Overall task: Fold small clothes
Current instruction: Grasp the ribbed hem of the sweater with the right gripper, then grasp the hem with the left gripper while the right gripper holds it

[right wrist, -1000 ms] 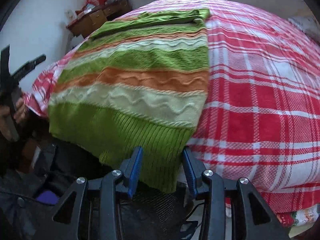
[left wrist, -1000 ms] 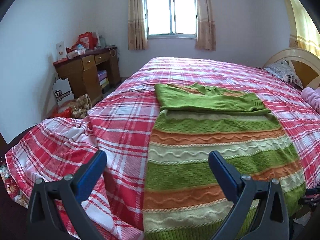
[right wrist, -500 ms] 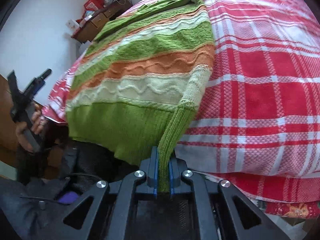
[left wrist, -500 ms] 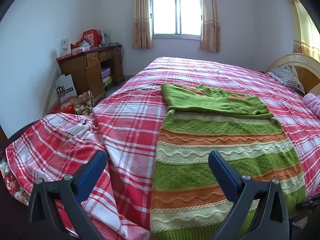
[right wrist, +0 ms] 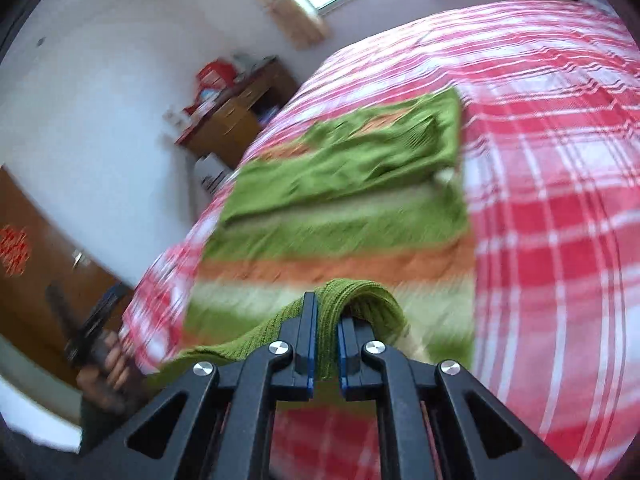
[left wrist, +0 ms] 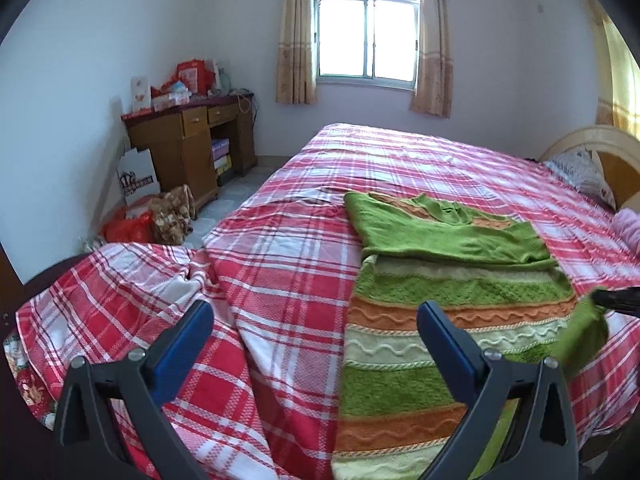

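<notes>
A green, orange and cream striped knit sweater (left wrist: 432, 312) lies lengthwise on the red plaid bed (left wrist: 288, 264), its sleeves folded across the top. My left gripper (left wrist: 316, 340) is open and empty, held above the bed's near edge just left of the sweater. My right gripper (right wrist: 326, 340) is shut on the sweater's green hem corner (right wrist: 360, 300) and lifts it over the sweater body (right wrist: 340, 216). In the left wrist view that lifted corner (left wrist: 584, 332) hangs from the right gripper's tip at the right edge.
A wooden desk (left wrist: 188, 148) with boxes and bags stands by the left wall. Bags (left wrist: 152, 220) sit on the floor beside it. A headboard and pillows (left wrist: 584, 168) are at the far right. A curtained window (left wrist: 364, 44) is behind the bed.
My right gripper closed on the sweater's hem corner, then lifted it up and forward over the sweater. My left gripper stayed open and drew back slightly.
</notes>
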### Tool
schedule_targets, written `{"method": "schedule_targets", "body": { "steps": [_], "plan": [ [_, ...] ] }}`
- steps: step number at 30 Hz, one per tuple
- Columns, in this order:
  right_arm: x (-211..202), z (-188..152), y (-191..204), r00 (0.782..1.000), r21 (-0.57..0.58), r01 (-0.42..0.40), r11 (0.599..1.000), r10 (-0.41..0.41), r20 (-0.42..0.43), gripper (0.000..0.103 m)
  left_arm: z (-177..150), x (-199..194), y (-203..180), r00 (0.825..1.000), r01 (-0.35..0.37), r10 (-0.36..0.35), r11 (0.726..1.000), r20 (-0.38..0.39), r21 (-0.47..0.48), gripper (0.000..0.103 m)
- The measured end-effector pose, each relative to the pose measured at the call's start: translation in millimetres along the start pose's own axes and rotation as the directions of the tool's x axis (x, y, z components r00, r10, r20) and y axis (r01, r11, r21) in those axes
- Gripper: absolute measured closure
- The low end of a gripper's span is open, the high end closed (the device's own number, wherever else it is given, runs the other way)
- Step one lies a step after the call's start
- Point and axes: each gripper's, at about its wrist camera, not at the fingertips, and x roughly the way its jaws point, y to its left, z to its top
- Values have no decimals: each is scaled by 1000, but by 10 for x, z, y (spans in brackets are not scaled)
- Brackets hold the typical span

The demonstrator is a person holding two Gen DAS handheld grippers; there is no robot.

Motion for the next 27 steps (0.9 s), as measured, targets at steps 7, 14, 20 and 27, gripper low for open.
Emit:
{"method": "schedule_targets", "body": {
  "steps": [7,14,20,27],
  "plan": [
    [478,114,-469,999,149,48,988,-47,-9,96,-80,70,101,993,101,-97,993,-64,54,0],
    [489,106,-442,998,131,64,989,-65,3,95,-285,344,-129,971,192,-179,978,-160,74,2],
    [521,105,-472,998,135,65,989,-65,-2,95,-480,639,-304,948,203,-190,979,-254,27,30],
    [510,81,-499,999,153,50,987,-52,8,95,-574,645,-259,943,226,-225,974,-245,-25,67]
  ]
}}
